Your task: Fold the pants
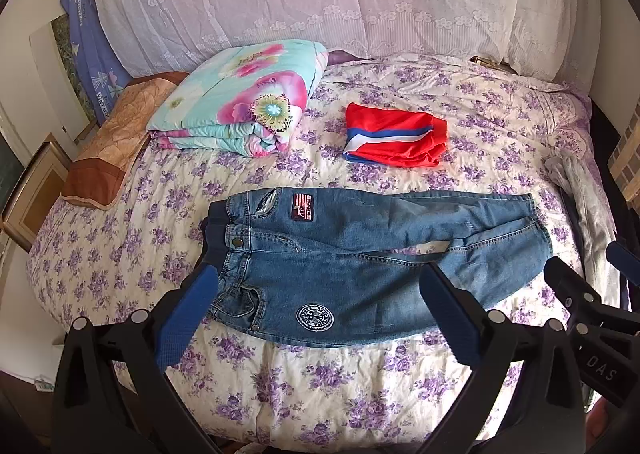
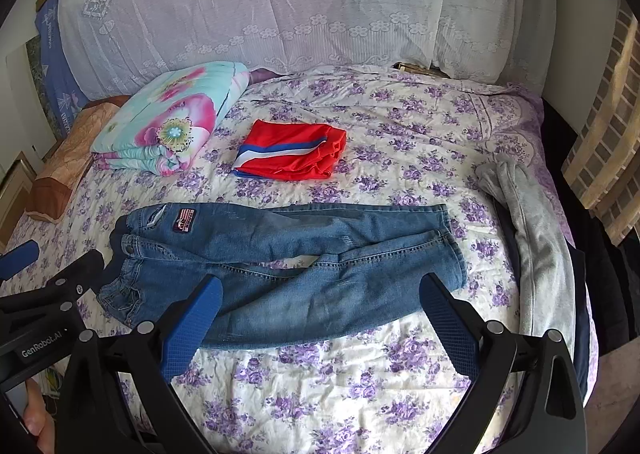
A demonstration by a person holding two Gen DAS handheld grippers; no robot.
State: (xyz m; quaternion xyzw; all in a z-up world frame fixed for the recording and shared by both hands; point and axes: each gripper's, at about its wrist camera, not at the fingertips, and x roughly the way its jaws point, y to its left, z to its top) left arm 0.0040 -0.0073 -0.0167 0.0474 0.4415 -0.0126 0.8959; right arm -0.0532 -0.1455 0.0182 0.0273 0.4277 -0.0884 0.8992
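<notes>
Still flat across the bedspread (image 1: 120,238): jeans (image 1: 360,266), legs slightly crossed. Left gripper (image 1: 316,294) and right gripper (image 2: 320,302) both spread wide, holding nothing (hovering near). Risk: pinching one denim layer, dragging bedspread, skewing fold.

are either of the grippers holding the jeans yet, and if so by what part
No, nothing is held. The left gripper and right gripper both hang open above the jeans, which lie flat on the bed, waistband left, legs right.
</notes>
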